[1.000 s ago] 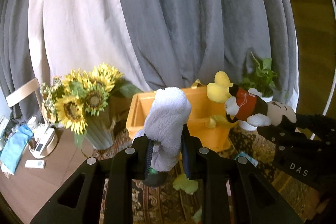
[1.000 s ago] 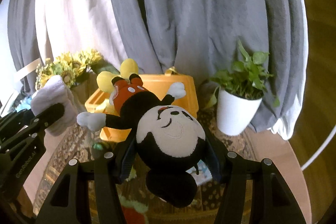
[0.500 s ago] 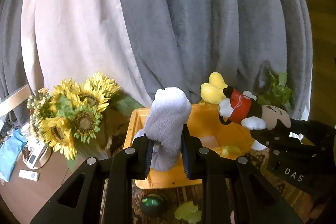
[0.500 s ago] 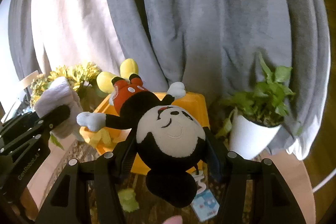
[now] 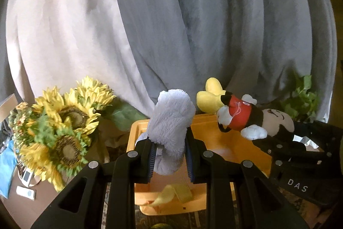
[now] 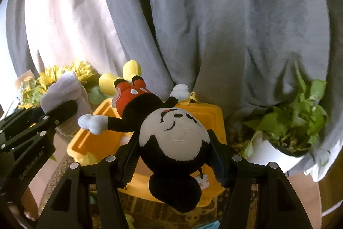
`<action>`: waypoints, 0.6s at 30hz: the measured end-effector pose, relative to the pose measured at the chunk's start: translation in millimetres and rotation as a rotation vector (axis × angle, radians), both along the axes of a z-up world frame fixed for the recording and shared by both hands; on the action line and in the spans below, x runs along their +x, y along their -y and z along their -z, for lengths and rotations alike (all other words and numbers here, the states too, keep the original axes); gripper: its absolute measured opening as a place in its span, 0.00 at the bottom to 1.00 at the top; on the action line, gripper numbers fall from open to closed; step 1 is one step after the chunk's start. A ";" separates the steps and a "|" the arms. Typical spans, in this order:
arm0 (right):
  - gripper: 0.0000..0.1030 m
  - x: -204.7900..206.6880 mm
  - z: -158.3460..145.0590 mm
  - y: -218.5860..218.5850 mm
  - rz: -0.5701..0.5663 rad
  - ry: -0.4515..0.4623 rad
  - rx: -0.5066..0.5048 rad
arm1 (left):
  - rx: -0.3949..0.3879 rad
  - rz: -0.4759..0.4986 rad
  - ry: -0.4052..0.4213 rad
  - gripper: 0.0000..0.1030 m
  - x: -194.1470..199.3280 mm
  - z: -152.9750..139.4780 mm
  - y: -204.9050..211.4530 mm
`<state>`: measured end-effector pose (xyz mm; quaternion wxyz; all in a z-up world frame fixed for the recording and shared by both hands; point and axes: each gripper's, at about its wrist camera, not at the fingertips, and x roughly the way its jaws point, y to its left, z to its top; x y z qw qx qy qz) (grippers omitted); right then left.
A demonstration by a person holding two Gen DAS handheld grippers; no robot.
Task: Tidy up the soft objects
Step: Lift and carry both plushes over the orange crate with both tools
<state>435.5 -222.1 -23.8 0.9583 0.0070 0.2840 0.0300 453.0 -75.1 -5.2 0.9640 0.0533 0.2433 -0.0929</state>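
The left gripper (image 5: 170, 156) is squeezing a grey plush (image 5: 171, 121) at centre, hiding part of the orange bin (image 5: 216, 138) behind it. The right gripper (image 6: 173, 162) is clamping a mouse doll (image 6: 171, 136) by the head, blocking the bin's middle; sunflowers (image 5: 62, 121) are sitting lower left, a potted plant (image 6: 293, 121) lower right.

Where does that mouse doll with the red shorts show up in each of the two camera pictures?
Left wrist view: the mouse doll is at the right, lying sideways in the right gripper, above the orange bin.
Right wrist view: the mouse doll fills the lower centre, head nearest the camera, yellow shoes pointing away.
Shared landmark: the orange bin, under the doll in both views.
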 end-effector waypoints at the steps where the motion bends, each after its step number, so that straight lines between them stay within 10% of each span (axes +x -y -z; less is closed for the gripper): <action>1: 0.58 5.8 1.6 0.0 -0.003 -0.008 -0.004 | 0.001 0.001 -0.012 0.24 4.8 2.1 0.3; 18: 0.60 99.0 61.9 3.4 -0.096 -0.287 -0.011 | 0.051 0.041 -0.255 0.30 85.8 64.7 4.5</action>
